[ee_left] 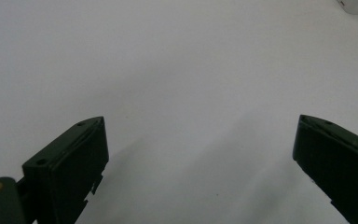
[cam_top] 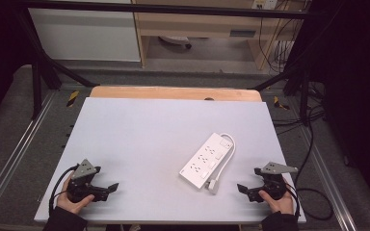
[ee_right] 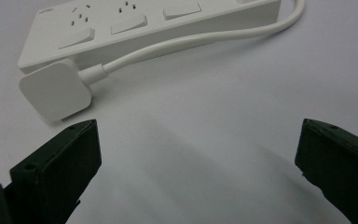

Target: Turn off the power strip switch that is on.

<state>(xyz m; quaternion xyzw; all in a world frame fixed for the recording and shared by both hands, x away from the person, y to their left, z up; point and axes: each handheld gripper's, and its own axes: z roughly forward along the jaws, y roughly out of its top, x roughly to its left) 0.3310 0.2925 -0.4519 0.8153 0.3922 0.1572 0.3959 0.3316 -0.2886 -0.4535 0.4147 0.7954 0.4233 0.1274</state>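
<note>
From the high view, a pale grey table (cam_top: 139, 139) sat over a wooden board (cam_top: 173, 93), black frame bars and cupboards behind. The white power strip (cam_top: 207, 160) lay right of centre, near the right gripper (cam_top: 246, 189); the left gripper (cam_top: 107, 190) stayed well apart. Left gripper view: jaws spread over bare tabletop (ee_left: 177, 70). Right gripper view: jaws wide, empty, the strip's plug (ee_right: 55, 90) just ahead.

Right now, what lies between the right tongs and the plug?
Nothing: bare table separates the open right tongs from the plug, seen in the right gripper view.
</note>
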